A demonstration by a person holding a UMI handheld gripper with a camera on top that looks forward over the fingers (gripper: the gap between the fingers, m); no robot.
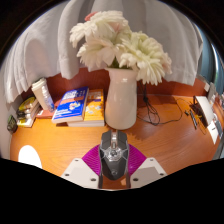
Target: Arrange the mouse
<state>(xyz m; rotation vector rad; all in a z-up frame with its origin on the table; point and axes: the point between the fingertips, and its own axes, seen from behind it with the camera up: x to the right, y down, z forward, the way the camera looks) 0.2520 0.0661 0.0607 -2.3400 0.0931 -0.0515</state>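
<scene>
In front of the white vase [121,98], on the wooden desk [60,140], we see the mouse [113,154] sitting between our gripper's [114,172] two fingers, over a purple mat [92,158] that shows at both sides of it. The mouse is dark grey and its long axis runs straight away from us, toward the vase's base, so it lies in line with the fingers rather than across them. The fingers are drawn in close to the mouse's flanks; whether both pads press on it or a thin gap remains we cannot tell from this view.

Going from the left of the vase to its right: far left stands a small white box [42,94], then a stack of books [72,104] with blue covers lying flat just left of the vase. The vase itself holds white flowers [118,42] that spread wide above the mouse. Right of the vase, dark cables [160,108] trail over the desk, and further right sits a pale device [208,112] at the desk's edge.

We judge the open room to lie on the bare wood at either side of the mat, left and right of the vase's foot. Straight ahead the vase is near, so any push forward risks tipping it; a sideways or backward shift looks safer.
</scene>
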